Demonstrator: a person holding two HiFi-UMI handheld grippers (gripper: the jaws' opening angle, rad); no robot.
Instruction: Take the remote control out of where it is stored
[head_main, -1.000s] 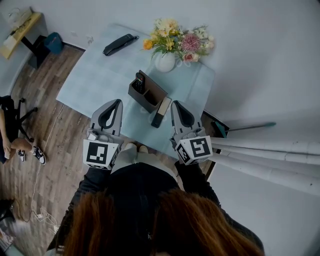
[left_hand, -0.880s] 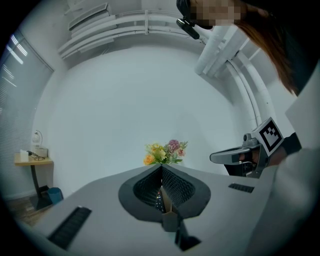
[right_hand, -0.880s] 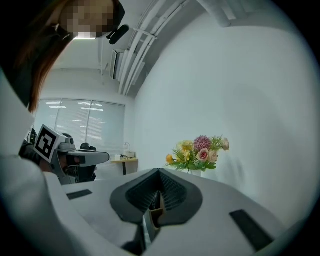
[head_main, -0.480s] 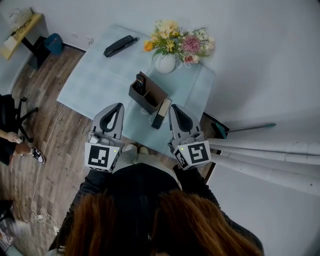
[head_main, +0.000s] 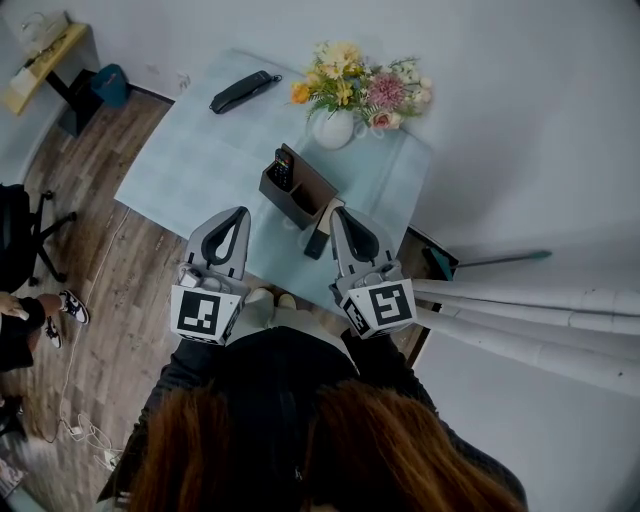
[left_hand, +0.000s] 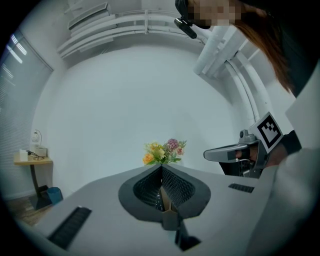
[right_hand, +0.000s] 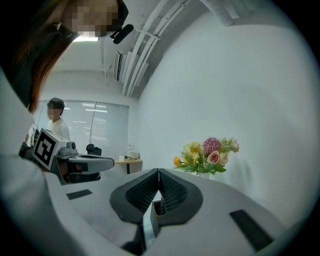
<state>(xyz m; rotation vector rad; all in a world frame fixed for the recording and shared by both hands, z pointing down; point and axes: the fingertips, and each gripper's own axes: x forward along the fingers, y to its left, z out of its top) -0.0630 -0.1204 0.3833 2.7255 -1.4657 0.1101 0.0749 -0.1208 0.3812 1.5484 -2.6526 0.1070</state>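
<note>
Head view: remote control (head_main: 281, 166) is sticking up from the holder (head_main: 306, 194), lower half hidden. Left gripper (head_main: 239, 213) and right gripper (head_main: 335, 213) are hovering near the holder, both clenched empty.

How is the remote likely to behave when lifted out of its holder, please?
The remote looks like a rigid bar, so it should stay stiff. It stands upright in the holder, so it probably slides straight up. The holder looks small, so it may drag along or tip.

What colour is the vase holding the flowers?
White; the vase shows best in the head view.
</note>
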